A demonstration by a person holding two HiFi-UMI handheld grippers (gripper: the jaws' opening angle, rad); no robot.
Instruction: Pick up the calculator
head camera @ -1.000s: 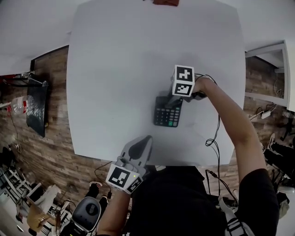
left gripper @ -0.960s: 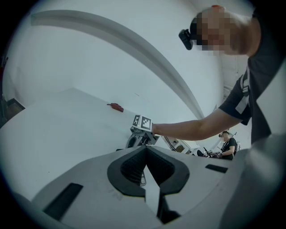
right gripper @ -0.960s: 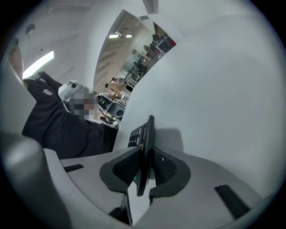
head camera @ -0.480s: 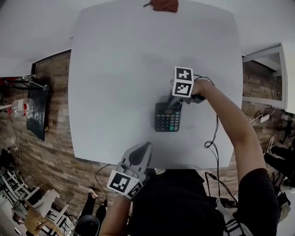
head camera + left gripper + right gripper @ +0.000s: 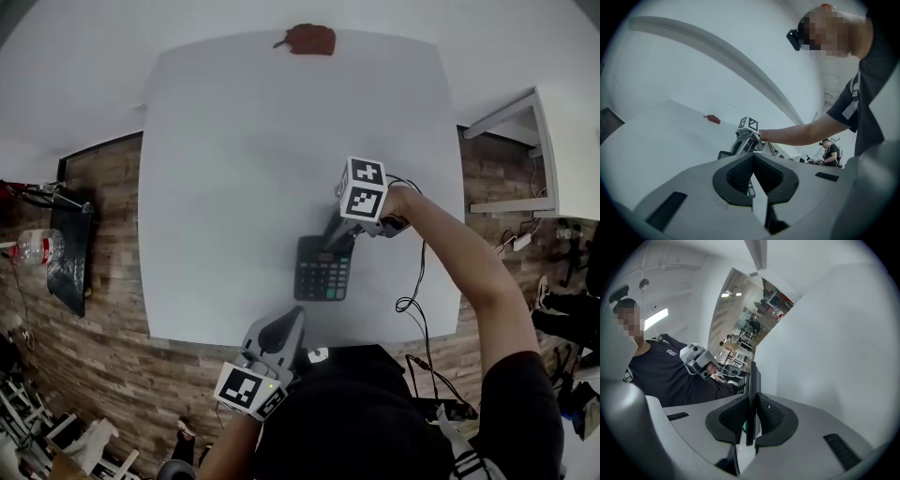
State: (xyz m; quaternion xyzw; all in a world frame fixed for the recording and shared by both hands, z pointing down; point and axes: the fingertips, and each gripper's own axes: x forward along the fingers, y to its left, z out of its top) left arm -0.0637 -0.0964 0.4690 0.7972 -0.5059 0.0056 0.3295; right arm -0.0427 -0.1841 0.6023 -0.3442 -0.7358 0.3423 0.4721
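Observation:
The black calculator with a green key hangs over the white table, gripped at its far end by my right gripper. In the right gripper view the calculator stands edge-on between the pads, which press on both its faces. My left gripper is at the table's near edge, jaws together with nothing between them. From the left gripper view I see the right gripper and a dark corner of the calculator beyond my own closed pads.
A small red object lies at the table's far edge, also visible as the red object. A black cable hangs from the right gripper past the table's right side. Wooden floor surrounds the table.
The right gripper has risen with the calculator, which has left the table and shifted toward the near left. The left gripper rose slightly at the near edge.

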